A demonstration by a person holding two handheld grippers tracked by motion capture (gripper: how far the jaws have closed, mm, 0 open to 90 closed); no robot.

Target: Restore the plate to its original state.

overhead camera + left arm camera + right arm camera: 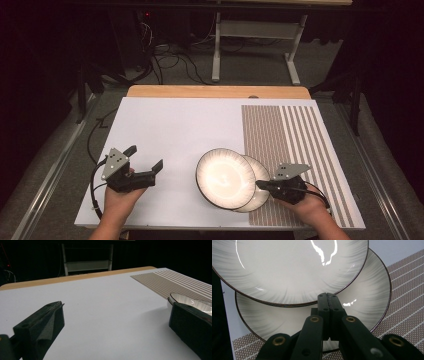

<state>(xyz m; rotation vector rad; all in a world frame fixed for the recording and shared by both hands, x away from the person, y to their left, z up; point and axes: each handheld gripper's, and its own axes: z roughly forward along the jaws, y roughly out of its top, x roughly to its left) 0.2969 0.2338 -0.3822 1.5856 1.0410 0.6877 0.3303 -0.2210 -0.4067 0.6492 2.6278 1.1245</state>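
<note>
The left gripper rests on the white surface, jaws wide apart around nothing. To its right, two stacked plates: the upper plate overlaps the lower plate. The right gripper, jaws together, meets their edge.

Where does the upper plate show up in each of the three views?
High view: upper plate, lower centre, overlapping the lower plate.
Left gripper view: a rim at the right edge; which plate, I cannot tell.
Right gripper view: top, across the frame.
Shared landmark: striped placemat.
</note>
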